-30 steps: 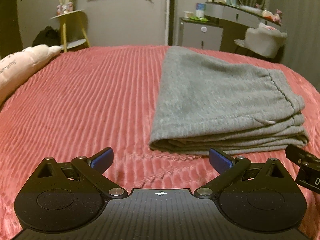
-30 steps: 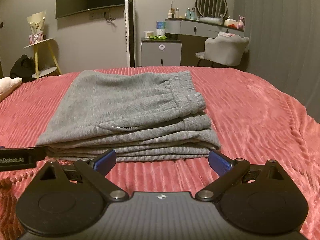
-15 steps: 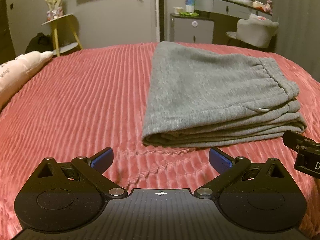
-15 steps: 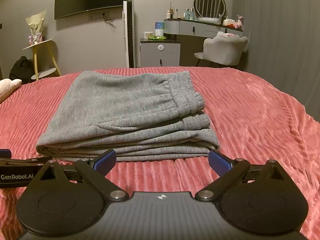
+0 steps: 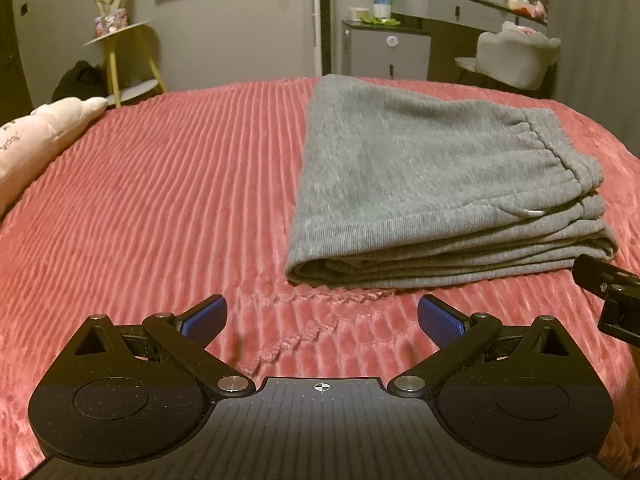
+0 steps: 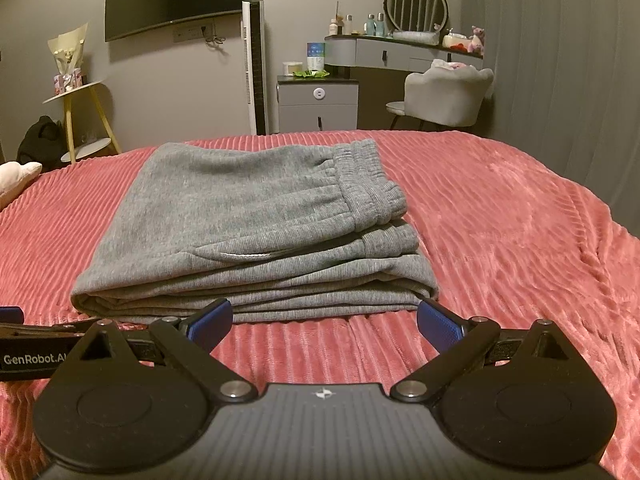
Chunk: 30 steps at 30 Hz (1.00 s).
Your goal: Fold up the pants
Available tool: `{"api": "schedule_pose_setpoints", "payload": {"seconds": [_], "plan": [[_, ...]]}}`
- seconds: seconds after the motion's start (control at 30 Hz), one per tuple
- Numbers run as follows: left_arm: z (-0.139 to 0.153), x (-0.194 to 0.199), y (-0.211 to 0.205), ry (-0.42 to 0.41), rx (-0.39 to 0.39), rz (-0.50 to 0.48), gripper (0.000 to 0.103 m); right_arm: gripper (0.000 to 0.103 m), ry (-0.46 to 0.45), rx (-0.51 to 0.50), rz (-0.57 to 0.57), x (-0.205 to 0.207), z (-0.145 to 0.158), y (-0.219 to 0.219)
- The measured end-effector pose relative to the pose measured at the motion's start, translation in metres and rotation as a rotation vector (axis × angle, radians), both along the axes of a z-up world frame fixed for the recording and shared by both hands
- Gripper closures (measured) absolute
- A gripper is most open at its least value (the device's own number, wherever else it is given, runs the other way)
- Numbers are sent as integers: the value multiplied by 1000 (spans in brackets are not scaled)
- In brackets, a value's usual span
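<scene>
Both grippers have drawn back a little from the pile. The left hand-held gripper (image 5: 322, 320) and right hand-held gripper (image 6: 324, 322) hang released, empty. Just beyond lie the folded grey sweatpants (image 6: 256, 232) on the pink ribbed bedspread (image 5: 168, 200).

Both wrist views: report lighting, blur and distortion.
Left wrist: dim warm light, fisheye bulge in the bedspread, slight softness on the pants. Right wrist: same dim light, pants sharper, curtain bowed, black corners.
</scene>
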<state>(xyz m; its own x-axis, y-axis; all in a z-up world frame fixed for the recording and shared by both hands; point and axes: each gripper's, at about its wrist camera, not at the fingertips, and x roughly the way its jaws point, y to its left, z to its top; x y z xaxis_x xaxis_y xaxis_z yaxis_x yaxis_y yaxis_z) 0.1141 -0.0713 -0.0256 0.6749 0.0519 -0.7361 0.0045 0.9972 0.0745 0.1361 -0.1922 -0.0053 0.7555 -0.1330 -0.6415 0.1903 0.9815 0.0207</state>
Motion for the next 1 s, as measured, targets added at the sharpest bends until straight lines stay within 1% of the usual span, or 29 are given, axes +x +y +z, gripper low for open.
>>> {"api": "schedule_pose_setpoints", "payload": {"seconds": [1.0], "plan": [[0, 0, -1, 0, 15, -2, 0, 4, -1, 2, 0, 0, 0, 0]]}}
